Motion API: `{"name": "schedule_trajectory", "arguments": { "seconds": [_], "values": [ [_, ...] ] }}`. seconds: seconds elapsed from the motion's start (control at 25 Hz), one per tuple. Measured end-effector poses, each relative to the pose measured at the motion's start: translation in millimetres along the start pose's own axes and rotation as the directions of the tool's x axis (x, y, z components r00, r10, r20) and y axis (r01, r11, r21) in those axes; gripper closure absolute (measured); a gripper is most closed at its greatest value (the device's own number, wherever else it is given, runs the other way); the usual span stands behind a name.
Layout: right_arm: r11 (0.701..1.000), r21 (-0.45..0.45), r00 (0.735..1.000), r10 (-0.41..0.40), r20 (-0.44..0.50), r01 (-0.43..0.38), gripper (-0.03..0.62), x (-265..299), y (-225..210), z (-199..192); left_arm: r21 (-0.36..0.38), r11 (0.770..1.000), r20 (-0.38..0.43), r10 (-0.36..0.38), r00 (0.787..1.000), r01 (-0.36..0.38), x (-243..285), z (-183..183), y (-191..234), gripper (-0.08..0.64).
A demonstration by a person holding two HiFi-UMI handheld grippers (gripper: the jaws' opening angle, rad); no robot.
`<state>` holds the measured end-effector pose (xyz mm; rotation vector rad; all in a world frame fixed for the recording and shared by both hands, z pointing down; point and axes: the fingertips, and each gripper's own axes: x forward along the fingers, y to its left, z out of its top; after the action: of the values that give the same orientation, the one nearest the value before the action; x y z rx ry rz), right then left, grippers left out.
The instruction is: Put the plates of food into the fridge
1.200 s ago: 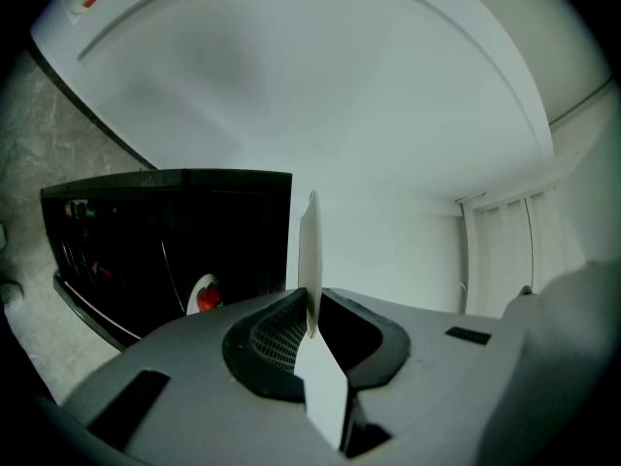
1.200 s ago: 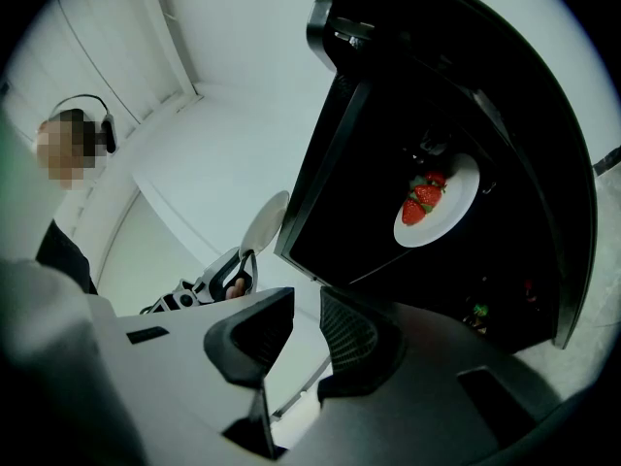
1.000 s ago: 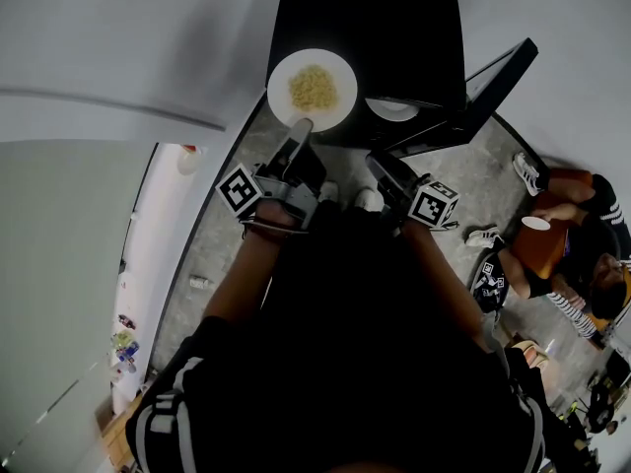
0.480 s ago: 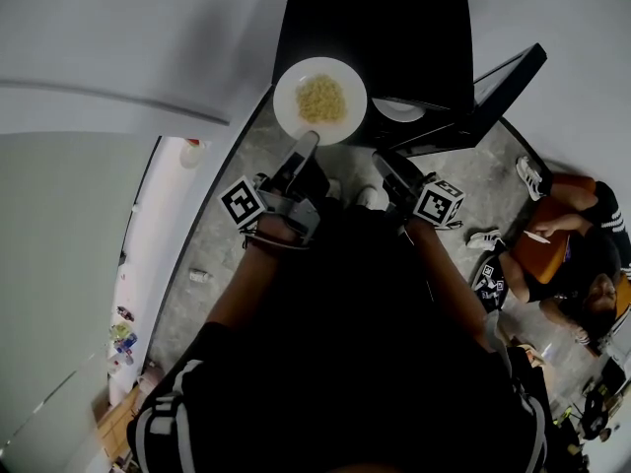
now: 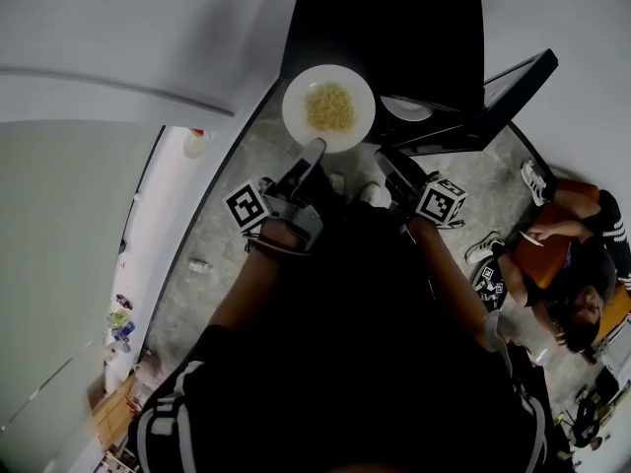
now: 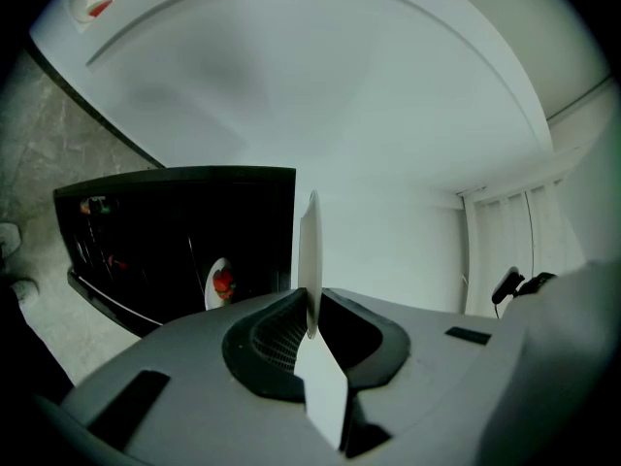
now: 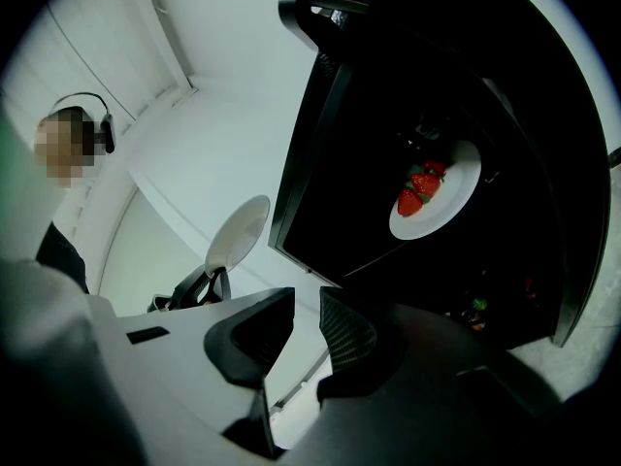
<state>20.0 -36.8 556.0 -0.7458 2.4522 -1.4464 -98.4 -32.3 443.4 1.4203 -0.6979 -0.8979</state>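
Observation:
A white plate of yellow food (image 5: 328, 107) hangs in front of the open black fridge (image 5: 394, 28). My left gripper (image 5: 315, 150) is shut on the plate's near rim. In the left gripper view that plate (image 6: 310, 250) shows edge-on, clamped between the jaws of the left gripper (image 6: 310, 326). A second white plate with strawberries (image 7: 437, 190) sits on a shelf inside the fridge (image 7: 408, 115); it also shows as the strawberry plate (image 6: 219, 284) and as a white plate (image 5: 406, 108). My right gripper (image 7: 307, 323) is open and empty, low beside the fridge opening, the right gripper (image 5: 392, 164) right of the held plate (image 7: 238, 233).
The fridge door (image 5: 503, 92) stands swung open to the right. A person (image 5: 567, 254) sits on the grey floor at the right. A white wall and counter (image 5: 118, 67) run along the left, with small items (image 5: 197, 264) on the floor beside them.
The left gripper and its plate have shifted slightly right, nearer the fridge opening. The right gripper has moved along with it and stays empty.

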Motion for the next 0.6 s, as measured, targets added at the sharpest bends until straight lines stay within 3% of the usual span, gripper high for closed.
{"name": "schedule_trajectory", "arguments": {
  "seconds": [0.6],
  "values": [
    [1.0,0.01,0.999,0.003,-0.054,-0.002,0.494,7,-12,-6,-0.041,0.999,-0.003,0.017,1.0,-0.017,-18,-7,19,0.509]
  ]
}}
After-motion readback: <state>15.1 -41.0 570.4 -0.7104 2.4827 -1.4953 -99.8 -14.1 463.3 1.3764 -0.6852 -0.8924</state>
